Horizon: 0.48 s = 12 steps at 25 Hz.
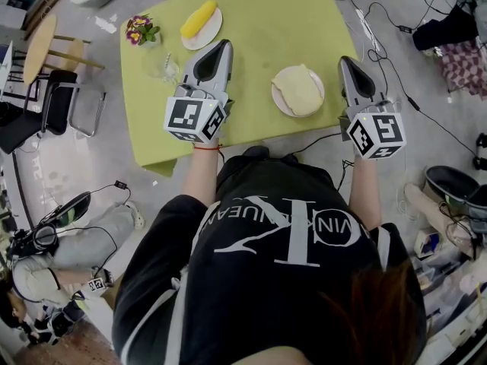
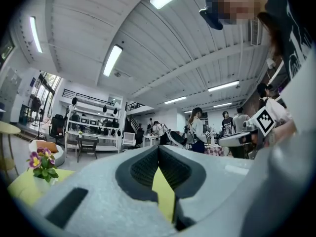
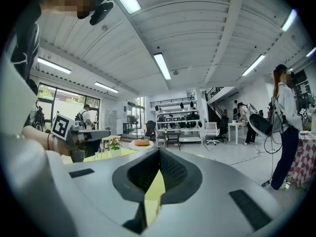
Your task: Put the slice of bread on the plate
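Observation:
A pale slice of bread lies on a white plate near the front right of the green table. My left gripper hangs over the table's middle, left of the plate, with its jaws shut and nothing in them. My right gripper is just beyond the table's right edge, beside the plate, also shut and empty. In the left gripper view the left gripper points level across the room, its tips together. The right gripper view shows the right gripper in the same state.
A second plate with a yellow corn cob sits at the table's far side. A flower pot and a clear glass stand at the left. Chairs stand to the left; cables run on the floor to the right.

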Each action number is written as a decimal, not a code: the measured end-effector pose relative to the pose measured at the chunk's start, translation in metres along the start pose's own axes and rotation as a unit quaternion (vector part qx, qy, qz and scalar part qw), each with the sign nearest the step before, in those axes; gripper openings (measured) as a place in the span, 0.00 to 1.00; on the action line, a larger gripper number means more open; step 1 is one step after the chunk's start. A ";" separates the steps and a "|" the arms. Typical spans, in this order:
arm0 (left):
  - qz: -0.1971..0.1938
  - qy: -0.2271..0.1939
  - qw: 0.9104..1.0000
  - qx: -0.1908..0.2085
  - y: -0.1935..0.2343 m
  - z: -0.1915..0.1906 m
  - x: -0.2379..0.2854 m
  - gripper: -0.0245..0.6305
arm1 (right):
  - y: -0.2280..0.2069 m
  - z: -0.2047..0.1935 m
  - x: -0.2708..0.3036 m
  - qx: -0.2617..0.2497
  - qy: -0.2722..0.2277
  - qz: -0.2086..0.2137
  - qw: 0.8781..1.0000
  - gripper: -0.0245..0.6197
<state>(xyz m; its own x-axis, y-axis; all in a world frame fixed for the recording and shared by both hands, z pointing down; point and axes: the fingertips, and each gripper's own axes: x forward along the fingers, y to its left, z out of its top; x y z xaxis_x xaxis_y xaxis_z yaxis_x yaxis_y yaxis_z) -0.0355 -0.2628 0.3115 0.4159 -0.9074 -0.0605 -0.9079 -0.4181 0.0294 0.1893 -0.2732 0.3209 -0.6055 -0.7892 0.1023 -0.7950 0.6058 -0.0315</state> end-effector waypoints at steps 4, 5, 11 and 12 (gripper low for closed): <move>-0.001 -0.007 1.000 0.004 -0.001 0.005 0.000 0.05 | 0.001 0.007 -0.001 -0.005 -0.015 -0.001 1.000 0.04; -0.001 -0.008 1.000 0.005 -0.001 0.007 0.000 0.05 | 0.000 0.010 -0.002 -0.006 -0.020 -0.001 1.000 0.04; 0.000 -0.016 1.000 0.009 -0.002 0.017 0.003 0.05 | -0.003 0.022 -0.006 -0.007 -0.043 -0.006 0.999 0.04; 0.000 -0.017 1.000 0.008 -0.002 0.018 0.002 0.05 | -0.002 0.023 -0.006 -0.008 -0.044 -0.006 0.999 0.04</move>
<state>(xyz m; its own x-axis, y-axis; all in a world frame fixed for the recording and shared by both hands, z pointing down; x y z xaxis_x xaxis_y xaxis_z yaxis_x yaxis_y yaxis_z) -0.0340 -0.2636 0.2934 0.4145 -0.9051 -0.0947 -0.9086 -0.4174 0.0126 0.1938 -0.2721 0.2970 -0.5977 -0.8016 0.0138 -0.8017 0.5976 -0.0150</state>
